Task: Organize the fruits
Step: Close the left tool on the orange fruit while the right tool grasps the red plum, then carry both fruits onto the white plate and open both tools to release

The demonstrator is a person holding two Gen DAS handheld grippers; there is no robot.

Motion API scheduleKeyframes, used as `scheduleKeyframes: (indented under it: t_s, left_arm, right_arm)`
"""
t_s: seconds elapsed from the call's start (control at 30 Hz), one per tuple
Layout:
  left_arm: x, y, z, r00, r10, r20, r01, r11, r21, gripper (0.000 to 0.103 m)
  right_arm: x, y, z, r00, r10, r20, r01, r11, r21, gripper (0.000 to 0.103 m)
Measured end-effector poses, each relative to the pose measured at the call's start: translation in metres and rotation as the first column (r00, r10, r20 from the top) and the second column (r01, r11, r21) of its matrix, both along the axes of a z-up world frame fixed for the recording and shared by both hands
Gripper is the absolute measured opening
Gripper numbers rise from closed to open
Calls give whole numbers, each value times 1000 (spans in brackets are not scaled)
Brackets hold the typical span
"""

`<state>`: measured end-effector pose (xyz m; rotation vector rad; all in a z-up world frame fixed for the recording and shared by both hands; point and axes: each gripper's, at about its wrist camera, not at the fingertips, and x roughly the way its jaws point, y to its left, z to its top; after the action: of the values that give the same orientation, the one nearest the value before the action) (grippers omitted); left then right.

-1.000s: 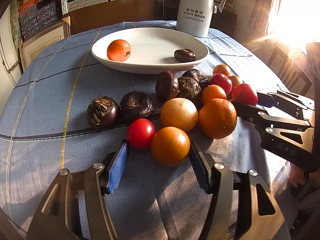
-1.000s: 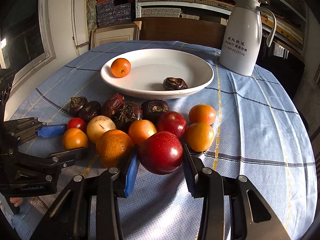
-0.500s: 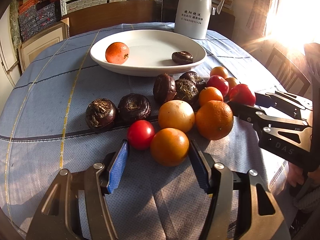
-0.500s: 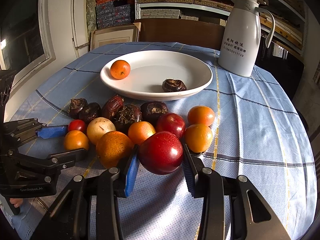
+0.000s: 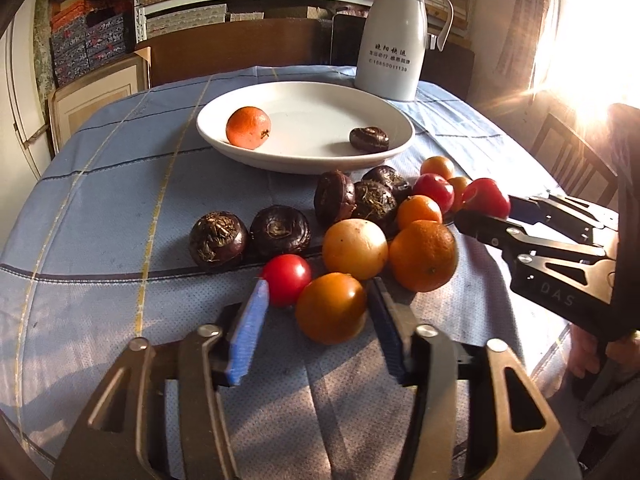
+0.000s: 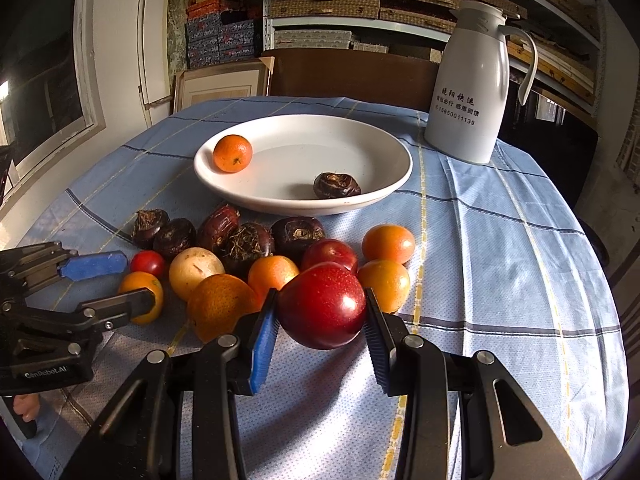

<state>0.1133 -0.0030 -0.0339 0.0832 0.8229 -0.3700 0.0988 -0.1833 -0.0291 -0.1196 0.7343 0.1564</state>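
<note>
Left claw (image 5: 318, 312) spread wide around an amber tomato (image 5: 331, 307) at the near edge of the fruit pile, right pad touching or nearly so, left pad apart and just beside a small red tomato (image 5: 286, 280). Likely to pinch or nudge that red one on closing, sending it rolling over the cloth. Packed close behind: a pale yellow fruit (image 5: 355, 248) and a big orange (image 5: 423, 255). Open cloth to the left; white plate (image 5: 304, 160) farther back, holding a mandarin (image 5: 248, 127) and one dark water chestnut (image 5: 369, 139).

Right claw (image 6: 320, 322) clamped on a large red apple (image 6: 323, 305), seemingly raised a little off the bench (image 6: 500, 280). Glossy, round skin, so prone to slip if tilted on the way to the plate (image 6: 304, 204). Orange (image 6: 222, 304) pressed against the left finger, liable to be dragged along. Bare cloth to the right; white jug (image 6: 468, 84) beyond the plate, bench edge close below.
</note>
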Motion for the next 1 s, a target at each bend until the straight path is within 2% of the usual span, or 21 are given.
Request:
scheduleKeyframes:
  t_s: [0.17,0.33,0.53,0.63,0.77,0.9,1.0]
  left_arm:
    - [-6,2,1,1000,19,10,-19,1000,-1,47]
    - [-8,1,-2,1000,1,-13,-1,1000,-6,47]
    - [4,-5,-16,995,-10,-103,12,1000,20,51]
    - [3,-5,-17,995,-9,-101,11,1000,20,51]
    - [4,-4,-17,994,-14,-107,14,1000,0,45]
    - [9,-9,-17,995,-18,-103,19,1000,9,45]
    - [12,-14,-16,994,-38,-99,38,999,1,50]
  right_arm:
    - [-2,0,1,1000,-3,17,4,1000,-6,41]
    - [-4,1,1,1000,-3,23,3,1000,-5,41]
    - [-7,1,3,1000,5,28,-5,1000,1,41]
    - [-8,1,3,1000,7,30,-7,1000,5,41]
    - [-8,0,3,1000,6,26,-6,1000,9,41]
    - [-7,0,2,1000,7,16,-7,1000,12,41]
    - [-6,-1,2,1000,4,13,-5,1000,16,41]
